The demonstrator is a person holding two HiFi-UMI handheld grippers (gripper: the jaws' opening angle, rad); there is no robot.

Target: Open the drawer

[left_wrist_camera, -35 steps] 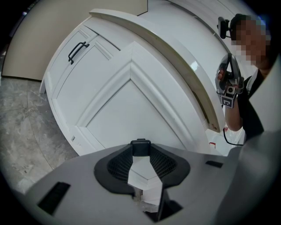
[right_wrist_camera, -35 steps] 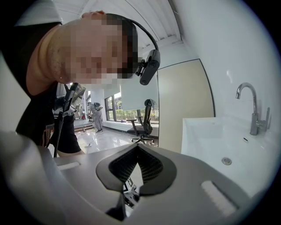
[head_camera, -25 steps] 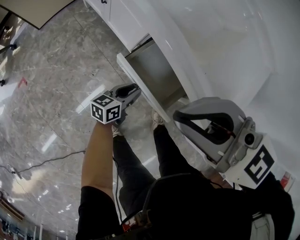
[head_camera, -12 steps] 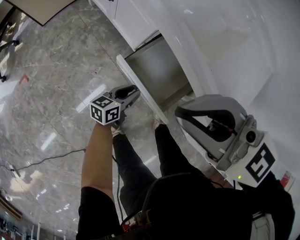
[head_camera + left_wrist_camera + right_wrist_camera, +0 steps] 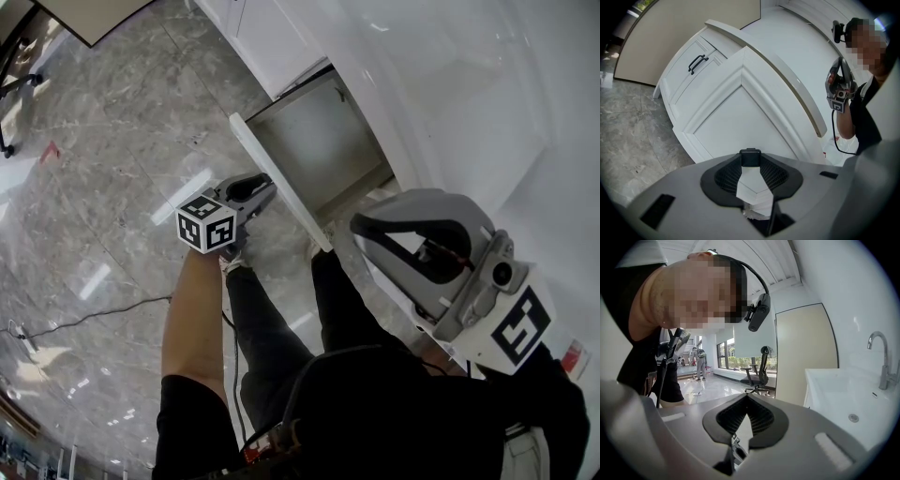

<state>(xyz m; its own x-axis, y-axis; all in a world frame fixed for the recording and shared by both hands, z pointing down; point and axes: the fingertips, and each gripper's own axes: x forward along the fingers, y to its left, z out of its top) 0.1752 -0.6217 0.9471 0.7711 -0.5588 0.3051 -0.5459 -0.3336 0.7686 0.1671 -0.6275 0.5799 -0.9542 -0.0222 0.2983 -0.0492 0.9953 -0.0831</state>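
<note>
The white drawer (image 5: 277, 184) stands pulled out of the white vanity, its grey inside (image 5: 314, 141) showing. My left gripper (image 5: 265, 185) is at the drawer front, shut on the small black drawer handle (image 5: 750, 157). In the left gripper view the panelled drawer front (image 5: 736, 117) fills the space beyond the left gripper (image 5: 750, 159). My right gripper (image 5: 362, 231) hangs near my chest, away from the drawer. In the right gripper view the right gripper (image 5: 747, 399) has its tips together and holds nothing.
The vanity's countertop (image 5: 450, 84) runs along the right, with a basin and faucet (image 5: 881, 357). A cabinet door with a black handle (image 5: 697, 63) sits left of the drawer. My legs (image 5: 281, 319) stand on the marble floor (image 5: 103, 187) below the drawer; a cable (image 5: 94, 319) lies there.
The drawer has slid further out of the vanity, showing more of its grey inside. My left gripper has moved back with the drawer front. The right gripper has barely shifted.
</note>
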